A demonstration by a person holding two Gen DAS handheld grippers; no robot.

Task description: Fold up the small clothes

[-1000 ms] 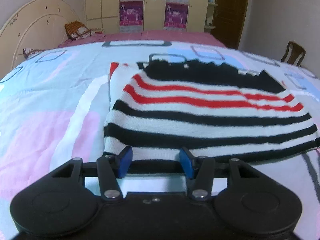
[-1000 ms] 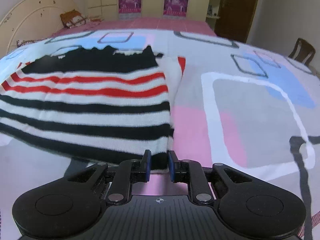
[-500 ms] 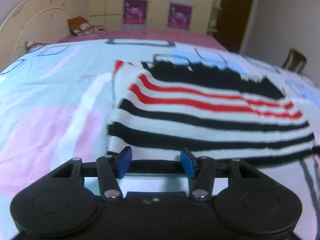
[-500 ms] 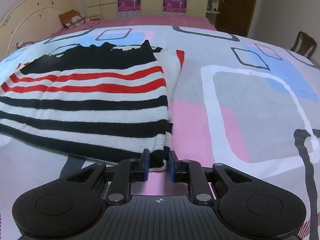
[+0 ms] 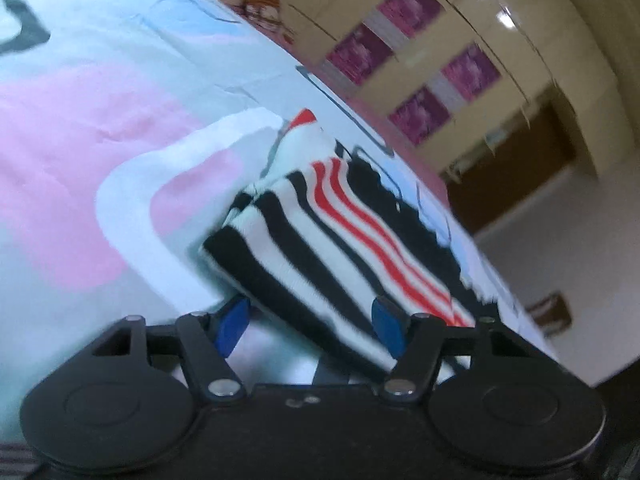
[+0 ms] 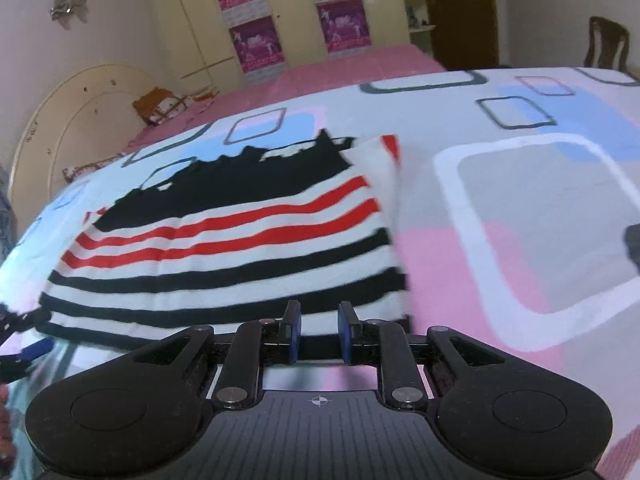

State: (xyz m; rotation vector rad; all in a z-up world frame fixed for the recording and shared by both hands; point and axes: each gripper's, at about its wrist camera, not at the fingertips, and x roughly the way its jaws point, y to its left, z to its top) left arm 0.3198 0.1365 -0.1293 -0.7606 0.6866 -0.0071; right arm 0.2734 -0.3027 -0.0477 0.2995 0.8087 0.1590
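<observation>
A small knit sweater with black, white and red stripes lies folded on the bed; it also shows in the left wrist view. My left gripper is tilted and open, its blue fingertips on either side of the sweater's near left hem. My right gripper has its jaws partly apart at the sweater's near right hem, with no cloth between them. The left gripper's tip shows at the left edge of the right wrist view.
The bed has a bedspread with pink, blue, grey and white squares. A curved headboard and pillows are at the far left. Wardrobes with purple posters stand behind. A wooden chair is at the far right.
My right gripper has opened and let go of the sweater's hem. My left gripper has rolled to a steep tilt and closed in on the sweater's left corner.
</observation>
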